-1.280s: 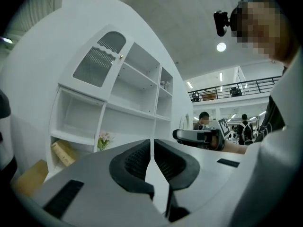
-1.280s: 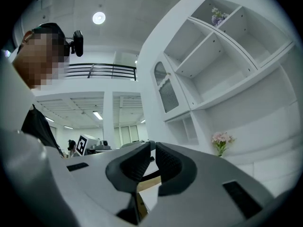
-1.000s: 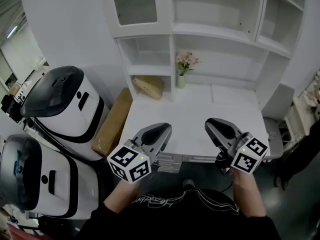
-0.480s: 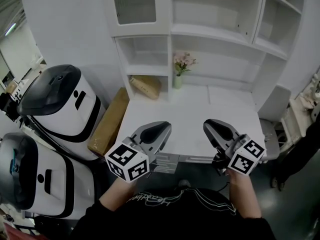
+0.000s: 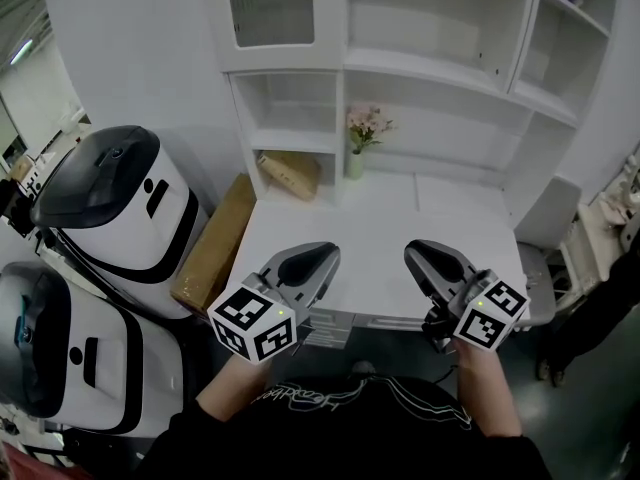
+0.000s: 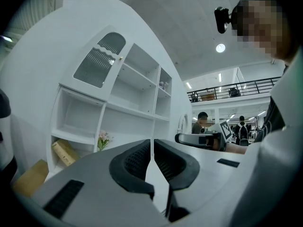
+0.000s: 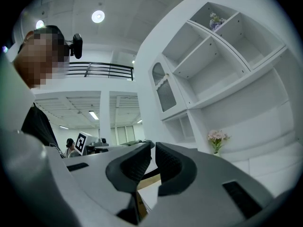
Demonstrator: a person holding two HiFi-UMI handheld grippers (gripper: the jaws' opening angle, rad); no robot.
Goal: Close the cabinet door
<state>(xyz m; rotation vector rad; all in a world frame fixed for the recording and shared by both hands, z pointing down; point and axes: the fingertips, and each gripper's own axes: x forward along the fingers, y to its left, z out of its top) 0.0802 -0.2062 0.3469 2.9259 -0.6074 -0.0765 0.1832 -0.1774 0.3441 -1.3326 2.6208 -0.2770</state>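
Observation:
The white cabinet door (image 5: 270, 8) with a frosted glass pane sits at the top left of the shelf unit and looks flush with its frame; it also shows in the left gripper view as the door (image 6: 99, 60). My left gripper (image 5: 322, 256) hovers over the near edge of the white desk (image 5: 390, 218), far below the door. Its jaws are shut and empty, as the left gripper (image 6: 151, 143) shows. My right gripper (image 5: 420, 252) hangs beside it at the same height, pointing level. In its own view the right gripper (image 7: 153, 146) is shut with nothing between the pads.
A vase of pink flowers (image 5: 362, 138) stands on the desk by the shelf post. A brown package (image 5: 292, 173) lies in the lower left cubby. A cardboard box (image 5: 215, 243) leans left of the desk, beside two white-and-black machines (image 5: 110, 198). A person (image 5: 600, 308) stands at the right edge.
The head view has drifted slightly. Both grippers keep their places over the desk's near edge, jaws unchanged.

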